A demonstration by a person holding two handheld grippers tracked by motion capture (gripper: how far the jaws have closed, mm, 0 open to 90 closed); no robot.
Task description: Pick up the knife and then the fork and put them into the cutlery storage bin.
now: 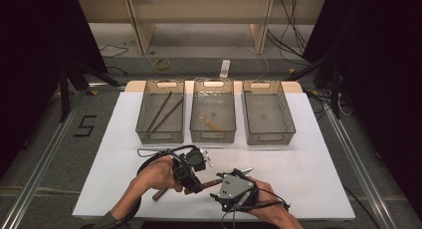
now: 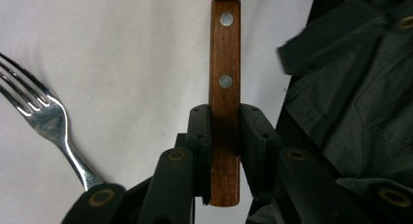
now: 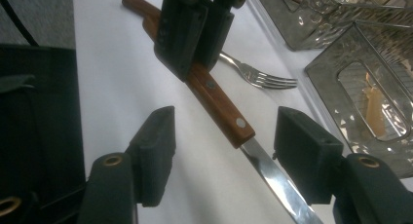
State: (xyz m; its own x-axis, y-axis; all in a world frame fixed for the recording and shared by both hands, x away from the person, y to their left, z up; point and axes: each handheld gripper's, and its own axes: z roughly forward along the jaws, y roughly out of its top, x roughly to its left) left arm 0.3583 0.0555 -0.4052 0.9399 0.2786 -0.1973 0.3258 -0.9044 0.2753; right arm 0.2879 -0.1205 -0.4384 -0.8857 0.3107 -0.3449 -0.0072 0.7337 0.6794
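White-covered counter, dark floor and cables around it. Three clear bins stand in a row along the far side. Left bin: two long dark sticks lying slantwise. Middle bin: one small pale brownish piece, too small to name. Right bin: nothing I can make out on its floor.

Near edge, two tools, one in each of my hands.

My left tool is clamped on one knife, pads pressed to both sides of the wooden handle. Two rivets show on the handle ahead of the pads; the butt end sticks out behind them.

The knife lies low over the counter near its front edge, just beside my hands; whether it touches the cloth I cannot tell. Steel blade points toward my right tool.

My right tool stands with its pads apart, one on each side of the knife where handle meets blade. Neither pad touches it.

One fork lies flat on the cloth just beyond the knife, tines pointing toward the bins, apart from both tools.
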